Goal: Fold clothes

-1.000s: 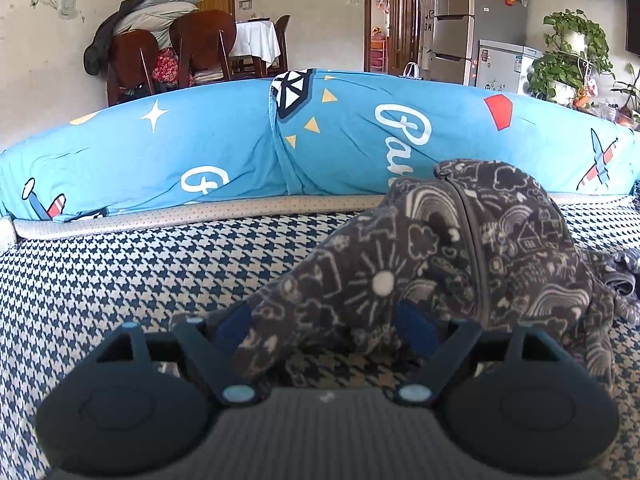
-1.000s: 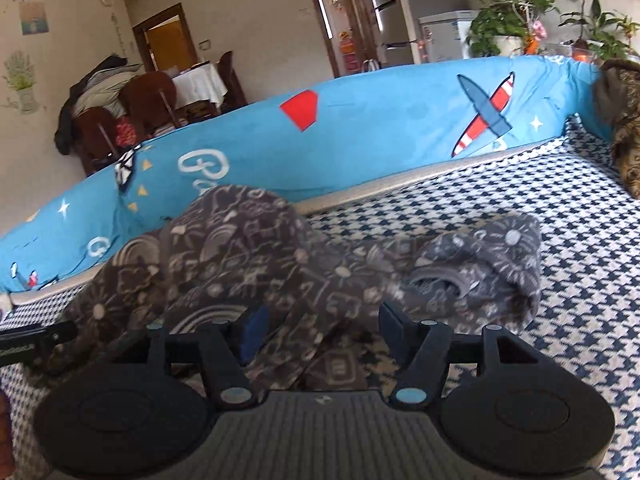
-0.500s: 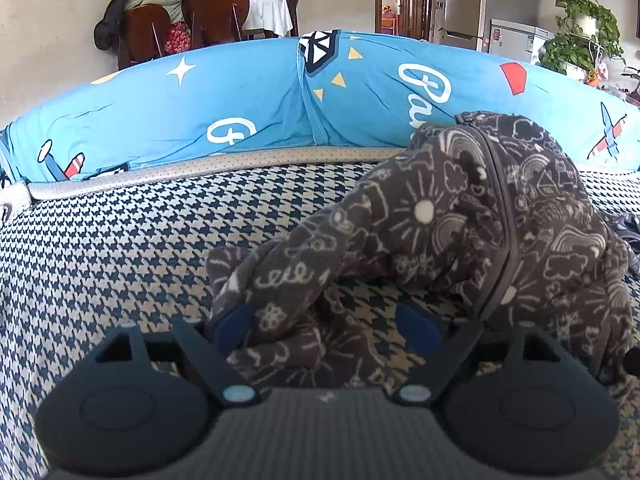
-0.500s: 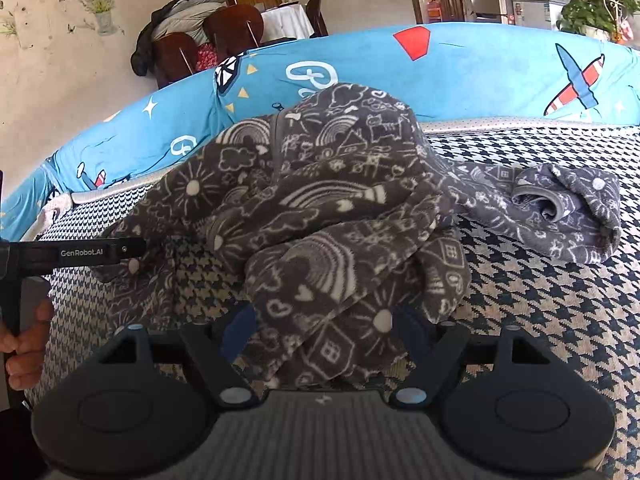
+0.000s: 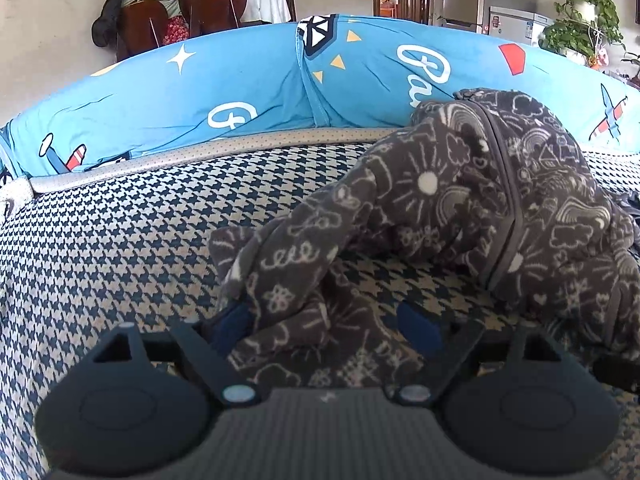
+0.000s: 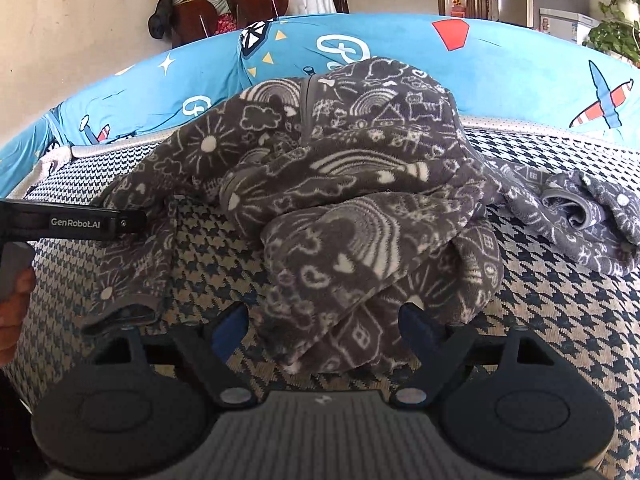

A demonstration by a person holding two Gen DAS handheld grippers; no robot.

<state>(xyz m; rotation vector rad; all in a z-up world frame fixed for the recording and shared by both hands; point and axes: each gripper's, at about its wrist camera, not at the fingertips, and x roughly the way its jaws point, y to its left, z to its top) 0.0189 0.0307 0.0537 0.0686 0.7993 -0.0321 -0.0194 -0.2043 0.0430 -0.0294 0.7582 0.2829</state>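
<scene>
Showing only rightward: second garment [image 6: 580, 216], hand [image 6: 14, 308].

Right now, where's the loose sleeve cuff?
In the right wrist view, the sleeve cuff lies at far right on the houndstooth cover, right of the bunched garment.

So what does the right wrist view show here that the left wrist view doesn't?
Only the right wrist view shows the left gripper from the side, a hand at the left edge, and the garment's far sleeve with its cuff spread out to the right. Only the left wrist view shows that gripper's own fingers with a fold of fabric lying between them. Both show the bunched grey patterned fleece garment, the houndstooth cover and the blue bolster. Both grippers' jaws are opening.
</scene>
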